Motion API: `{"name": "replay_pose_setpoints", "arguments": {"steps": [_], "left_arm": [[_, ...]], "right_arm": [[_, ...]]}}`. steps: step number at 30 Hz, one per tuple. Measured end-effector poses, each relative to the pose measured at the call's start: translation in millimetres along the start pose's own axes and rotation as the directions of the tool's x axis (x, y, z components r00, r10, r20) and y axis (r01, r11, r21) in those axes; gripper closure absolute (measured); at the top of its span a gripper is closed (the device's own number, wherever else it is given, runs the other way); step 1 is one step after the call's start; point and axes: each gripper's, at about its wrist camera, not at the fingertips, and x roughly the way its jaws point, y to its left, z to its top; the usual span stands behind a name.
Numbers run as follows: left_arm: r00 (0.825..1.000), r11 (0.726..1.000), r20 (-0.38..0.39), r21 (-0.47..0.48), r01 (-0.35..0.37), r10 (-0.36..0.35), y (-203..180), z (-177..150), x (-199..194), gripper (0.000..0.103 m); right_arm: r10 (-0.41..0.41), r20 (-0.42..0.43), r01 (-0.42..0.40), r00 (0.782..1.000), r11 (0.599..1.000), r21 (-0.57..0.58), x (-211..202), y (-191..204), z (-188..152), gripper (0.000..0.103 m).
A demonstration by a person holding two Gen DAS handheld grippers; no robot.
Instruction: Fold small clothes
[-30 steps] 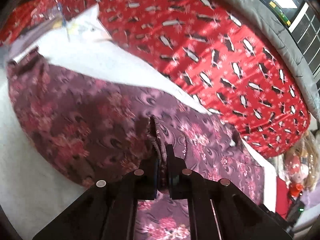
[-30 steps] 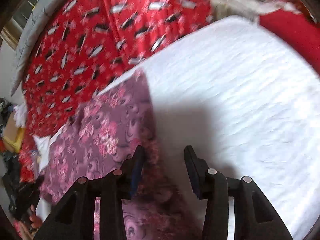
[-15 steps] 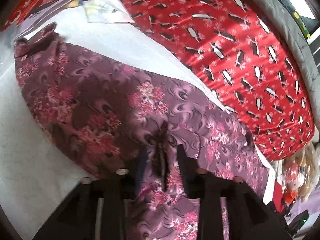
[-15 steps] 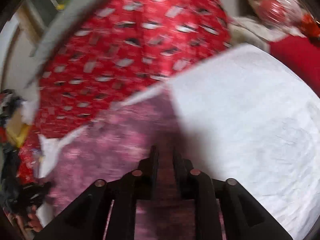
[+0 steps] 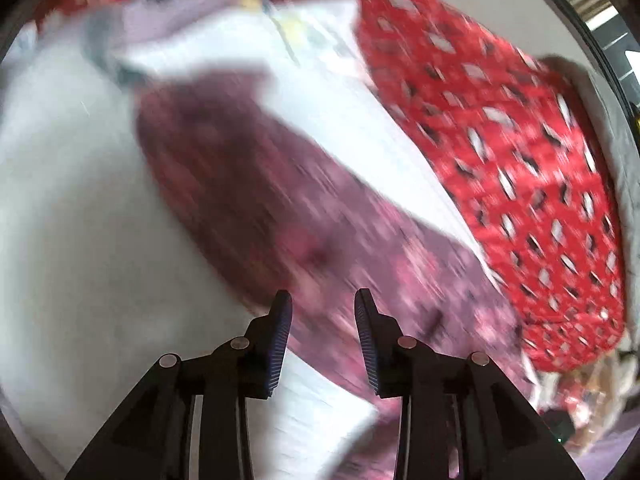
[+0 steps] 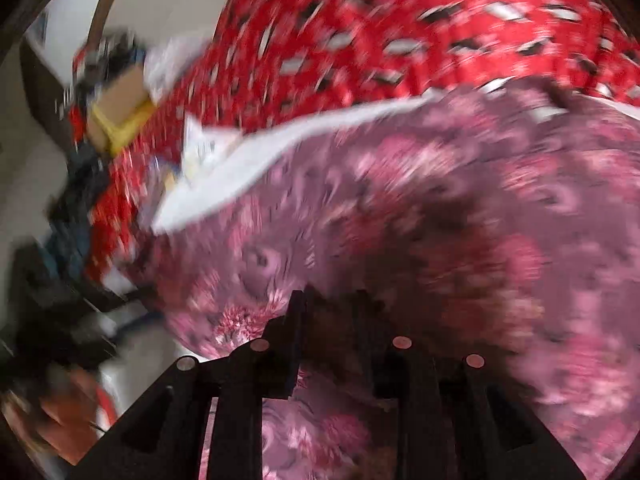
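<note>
A purple garment with pink flowers lies on a white bed sheet, blurred by motion. My left gripper is open and empty, just above the garment's near edge. In the right wrist view the same purple garment fills most of the frame. My right gripper is shut on a fold of it, with the cloth bunched between the fingers and draped over them.
A red blanket with a black and white pattern lies along the far side of the bed, also in the right wrist view. A white paper lies beside it. Clutter with a yellow box sits off the bed's end.
My left gripper has opened and let go of the garment fold. My right gripper has closed on the garment and swung fast towards the red blanket, dragging the cloth.
</note>
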Motion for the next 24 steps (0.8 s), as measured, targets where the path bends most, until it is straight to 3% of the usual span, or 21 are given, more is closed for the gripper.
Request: {"name": "replay_pose_setpoints", "arguments": {"steps": [3,4,7,9,11,14,15,20,24], "left_arm": [[0.987,0.991,0.110,0.048,-0.126,0.120,25.2,42.2,-28.7,0.065],[0.978,0.983,0.135,0.063,-0.171,0.161,32.6,56.3,-34.9,0.058],[0.964,0.962,0.145,0.133,-0.240,0.221,47.2,81.6,-40.7,0.052],[0.963,0.942,0.145,0.217,-0.256,0.228,49.6,82.4,-38.2,0.050],[0.955,0.898,0.154,0.329,-0.292,0.254,52.4,71.9,-27.7,0.042],[0.941,0.849,0.155,0.406,-0.337,0.299,55.9,61.7,-1.1,0.043],[0.939,0.846,0.146,0.409,-0.343,0.310,56.1,63.8,7.6,0.043],[0.933,0.886,0.182,0.300,-0.353,0.310,52.0,97.4,31.0,0.043],[0.916,0.854,0.233,0.343,-0.392,0.327,41.7,108.7,55.2,0.043]], "right_arm": [[-0.009,0.021,0.009,1.000,1.000,-0.016,-1.4,0.3,-7.5,0.076],[-0.005,0.021,0.005,1.000,1.000,-0.013,-1.9,1.3,-8.5,0.076],[-0.004,0.026,0.005,1.000,1.000,-0.014,-2.9,2.2,-9.2,0.076],[-0.007,0.030,0.008,1.000,1.000,-0.017,-3.7,3.9,-9.9,0.076],[-0.002,0.028,0.002,1.000,1.000,-0.012,-2.0,3.1,-5.8,0.076],[0.004,0.028,-0.004,1.000,1.000,-0.005,-0.4,2.3,-4.4,0.076],[0.006,0.029,-0.006,1.000,1.000,-0.004,-0.4,2.0,-4.7,0.076],[0.018,0.030,-0.019,0.999,1.000,0.006,-1.7,0.1,-5.6,0.076],[0.037,0.035,-0.038,0.999,0.999,0.020,-1.8,-2.9,-5.5,0.076]]}}
